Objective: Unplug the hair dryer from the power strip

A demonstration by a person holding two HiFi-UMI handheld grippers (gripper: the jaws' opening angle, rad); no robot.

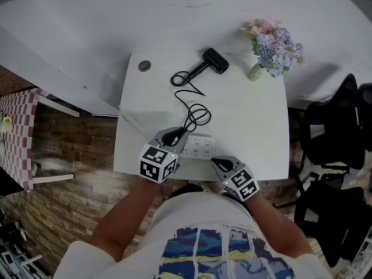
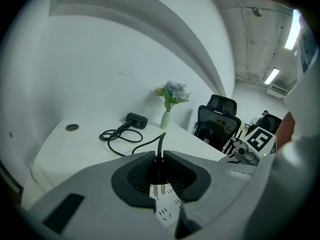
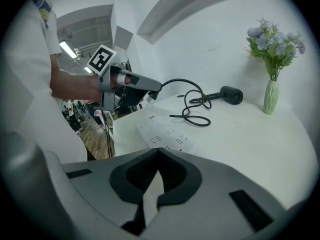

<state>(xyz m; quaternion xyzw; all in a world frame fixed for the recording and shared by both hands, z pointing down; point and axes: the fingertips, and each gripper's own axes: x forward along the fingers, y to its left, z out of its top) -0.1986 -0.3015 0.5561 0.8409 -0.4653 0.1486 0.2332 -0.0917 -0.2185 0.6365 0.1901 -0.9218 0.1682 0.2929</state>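
Plug already out, prongs bare, clamped in the left gripper just above the power strip. Hair dryer lies at twelve o'clock. Right gripper, jaws together, sits by the strip's four o'clock end. Seemingly only setting down remains.

The head view looks steeply down on the counter; both gripper views sit low at its near edge, facing the hair dryer all three share.
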